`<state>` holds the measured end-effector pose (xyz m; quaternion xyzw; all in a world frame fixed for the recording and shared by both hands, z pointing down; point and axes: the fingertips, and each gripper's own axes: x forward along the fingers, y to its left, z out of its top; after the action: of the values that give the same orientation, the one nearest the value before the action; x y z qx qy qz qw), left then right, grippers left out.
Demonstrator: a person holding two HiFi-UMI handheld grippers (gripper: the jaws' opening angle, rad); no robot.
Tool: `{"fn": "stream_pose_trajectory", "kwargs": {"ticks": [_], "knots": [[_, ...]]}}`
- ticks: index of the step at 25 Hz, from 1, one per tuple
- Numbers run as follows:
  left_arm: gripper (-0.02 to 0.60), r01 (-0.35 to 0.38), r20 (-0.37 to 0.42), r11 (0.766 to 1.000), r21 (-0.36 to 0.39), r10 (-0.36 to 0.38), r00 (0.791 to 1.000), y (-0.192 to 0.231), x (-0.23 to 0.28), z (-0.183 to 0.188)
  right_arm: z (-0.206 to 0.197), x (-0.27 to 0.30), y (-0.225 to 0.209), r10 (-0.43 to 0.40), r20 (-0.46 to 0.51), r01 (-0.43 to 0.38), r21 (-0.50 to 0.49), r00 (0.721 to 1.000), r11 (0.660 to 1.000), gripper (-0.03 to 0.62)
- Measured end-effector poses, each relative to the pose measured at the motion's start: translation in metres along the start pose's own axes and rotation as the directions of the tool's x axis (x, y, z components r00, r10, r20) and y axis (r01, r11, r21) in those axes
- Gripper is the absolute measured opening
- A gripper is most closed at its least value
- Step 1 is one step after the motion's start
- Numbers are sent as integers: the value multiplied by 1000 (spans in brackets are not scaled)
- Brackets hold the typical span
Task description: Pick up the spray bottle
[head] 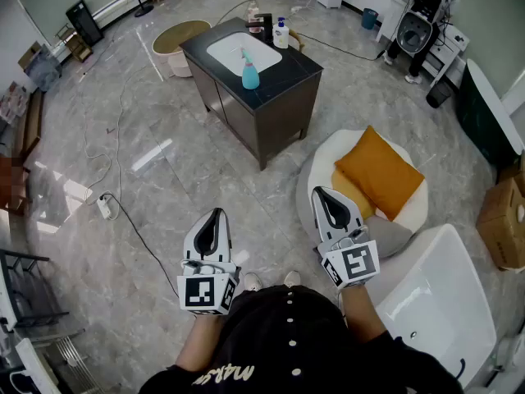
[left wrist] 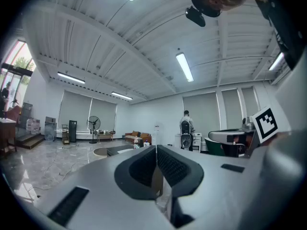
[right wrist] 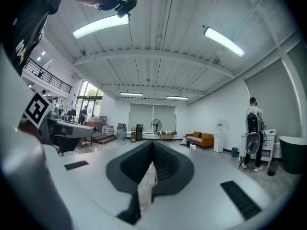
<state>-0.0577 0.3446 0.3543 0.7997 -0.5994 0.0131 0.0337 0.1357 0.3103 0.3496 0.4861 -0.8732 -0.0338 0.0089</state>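
Head view puts the task at its very start: nothing is lifted and nothing is touched yet. The teal translucent plastic spray bottle (head: 250,73) stands upright on the black tabletop (head: 292,72) of a dark vanity cabinet (head: 275,117), at the near rim of its white oval basin (head: 234,50). It is well apart from both tools, with open marble floor (head: 164,187) between.

The person's left gripper (head: 216,215) and right gripper (head: 322,199) are held level in front of the body, pointing roughly toward the cabinet. In the left gripper view its ribbed black fingers (left wrist: 176,166) are pressed together with nothing between them. The right gripper view shows the same: fingers (right wrist: 167,166) closed tight on each other and empty.

Everything is left to do, by my reading: walk up to the cabinet, spread one pair of fingers, close them round the bottle and raise it.

By count there is one spray bottle, one white pump bottle with a blue cap (head: 281,34) at the far edge of the tabletop, one basin, one cabinet and two grippers.
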Motion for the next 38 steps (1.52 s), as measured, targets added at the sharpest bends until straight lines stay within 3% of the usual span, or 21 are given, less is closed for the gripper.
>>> {"fn": "stream_pose_trajectory", "kwargs": {"ticks": [13,24,32,38], "knots": [[17,-5,-24,1000,3,5,1000,-16,9,-8,-9,-8,-13,10,-11,-9,14,1000,1000,-6],[17,-72,-40,997,-14,72,997,-34,19,-30,-34,-14,-39,62,-28,-61,21,998,998,-5],[17,-56,-28,998,-23,55,998,-9,79,-31,-40,40,-69,29,-31,-29,3,999,1000,-5],[17,-38,-21,999,-33,38,999,27,149,-25,-40,116,-95,17,-26,-17,-15,1000,1000,-5]]}}
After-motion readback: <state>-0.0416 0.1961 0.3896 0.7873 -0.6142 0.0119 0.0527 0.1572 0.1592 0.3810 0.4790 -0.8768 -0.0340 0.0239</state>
